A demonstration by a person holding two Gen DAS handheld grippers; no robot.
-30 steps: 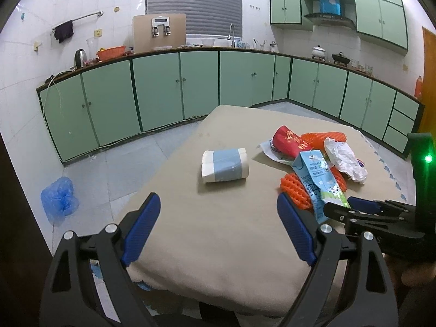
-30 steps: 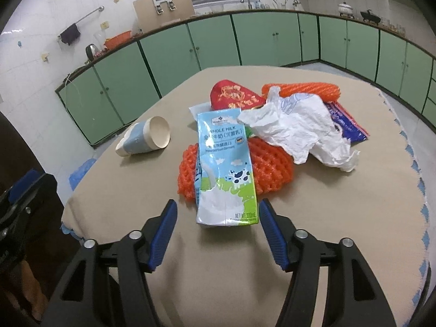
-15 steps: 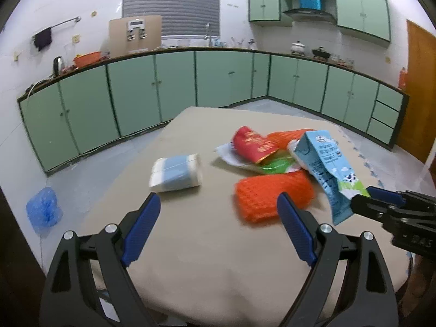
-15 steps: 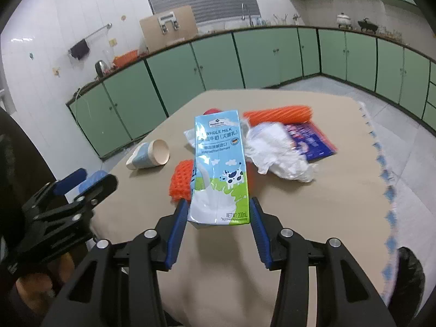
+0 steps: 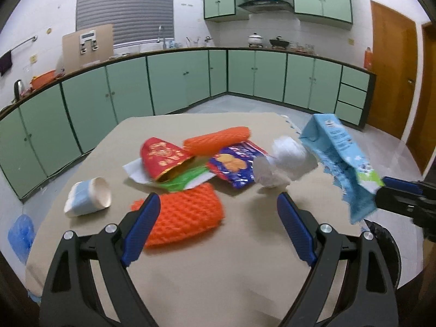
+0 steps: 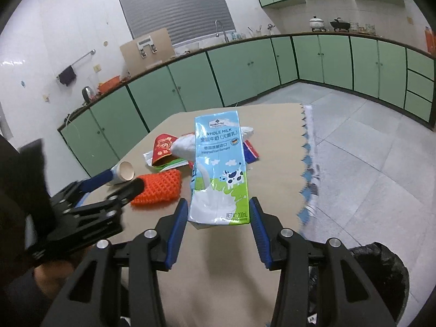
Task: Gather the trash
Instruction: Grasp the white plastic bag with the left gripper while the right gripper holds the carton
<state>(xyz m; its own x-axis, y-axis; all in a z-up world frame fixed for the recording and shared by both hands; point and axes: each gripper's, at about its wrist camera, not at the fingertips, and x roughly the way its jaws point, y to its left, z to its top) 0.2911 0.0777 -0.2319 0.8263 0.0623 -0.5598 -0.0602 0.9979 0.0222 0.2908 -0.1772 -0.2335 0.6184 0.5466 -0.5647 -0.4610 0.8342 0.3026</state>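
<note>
The right gripper (image 6: 218,216) clamps a milk carton (image 6: 218,171) by its bottom edge, lifted above the table (image 6: 272,147). On the table behind it lie an orange foam net (image 6: 159,188), a paper cup (image 6: 124,171) on its side, a red packet (image 6: 163,147), a crumpled white wrapper (image 6: 184,145) and a blue wrapper (image 6: 250,152) partly hidden by the carton. The left gripper (image 6: 120,184) reaches in from the left, near the cup and net, jaws apart. A black bag (image 6: 381,267) shows at lower right.

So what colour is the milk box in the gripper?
Light blue with green grass, clearest in the right wrist view: milk carton.
</note>
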